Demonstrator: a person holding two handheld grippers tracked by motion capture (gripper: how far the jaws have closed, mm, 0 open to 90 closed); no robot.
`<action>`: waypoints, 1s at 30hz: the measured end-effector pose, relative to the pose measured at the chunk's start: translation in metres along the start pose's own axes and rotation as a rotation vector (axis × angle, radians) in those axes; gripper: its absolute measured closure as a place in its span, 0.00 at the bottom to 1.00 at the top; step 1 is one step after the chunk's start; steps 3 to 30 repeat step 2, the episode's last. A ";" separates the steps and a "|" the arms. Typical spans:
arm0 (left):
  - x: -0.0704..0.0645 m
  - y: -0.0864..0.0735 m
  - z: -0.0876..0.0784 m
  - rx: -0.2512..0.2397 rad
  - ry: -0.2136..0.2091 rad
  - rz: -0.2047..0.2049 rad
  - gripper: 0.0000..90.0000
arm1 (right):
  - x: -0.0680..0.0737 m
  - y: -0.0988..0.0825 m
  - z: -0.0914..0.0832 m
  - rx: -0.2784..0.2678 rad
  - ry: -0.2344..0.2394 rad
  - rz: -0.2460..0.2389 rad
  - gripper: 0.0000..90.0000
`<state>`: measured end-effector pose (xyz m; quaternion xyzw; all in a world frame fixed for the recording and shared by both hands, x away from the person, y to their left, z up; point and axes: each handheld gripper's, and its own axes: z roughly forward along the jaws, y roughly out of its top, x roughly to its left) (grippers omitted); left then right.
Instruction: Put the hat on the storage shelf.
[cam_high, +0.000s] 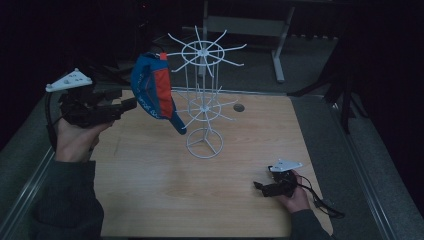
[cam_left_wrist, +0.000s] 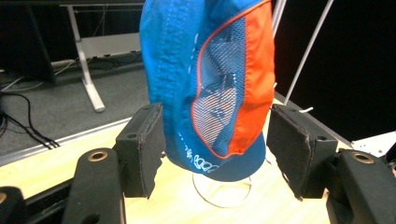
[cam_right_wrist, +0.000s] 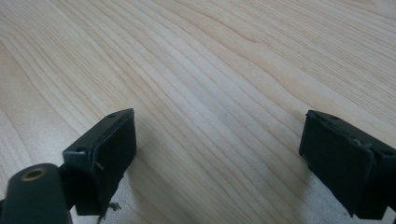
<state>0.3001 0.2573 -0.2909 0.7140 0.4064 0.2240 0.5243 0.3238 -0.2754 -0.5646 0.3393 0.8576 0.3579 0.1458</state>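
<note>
A blue and orange mesh cap (cam_high: 152, 92) hangs from a prong on the upper ring of a white wire rack (cam_high: 202, 55) that stands on the wooden table (cam_high: 150, 180). My left gripper (cam_high: 131, 102) is held in the air just left of the cap. In the left gripper view the cap (cam_left_wrist: 215, 84) sits between the wide-apart jaws, and neither pad presses on it. Behind it I see the rack's base ring (cam_left_wrist: 224, 193). My right gripper (cam_high: 260, 189) rests low at the table's front right, open over bare wood (cam_right_wrist: 210, 70).
A small round hole (cam_high: 239, 107) lies in the tabletop behind the rack. Metal rails edge the table at left and right. Another desk's legs (cam_high: 280, 50) and a dark stand (cam_high: 345, 95) are beyond the far edge.
</note>
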 end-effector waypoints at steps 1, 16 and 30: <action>-0.001 0.000 0.000 0.001 0.005 0.002 0.41 | 0.000 0.000 0.000 0.000 0.000 0.000 0.12; -0.001 -0.001 0.000 -0.002 0.007 0.001 0.41 | 0.000 0.000 0.000 0.000 0.000 0.000 0.12; -0.001 -0.001 0.000 -0.002 0.007 0.001 0.41 | 0.000 0.000 0.000 0.000 0.000 0.000 0.12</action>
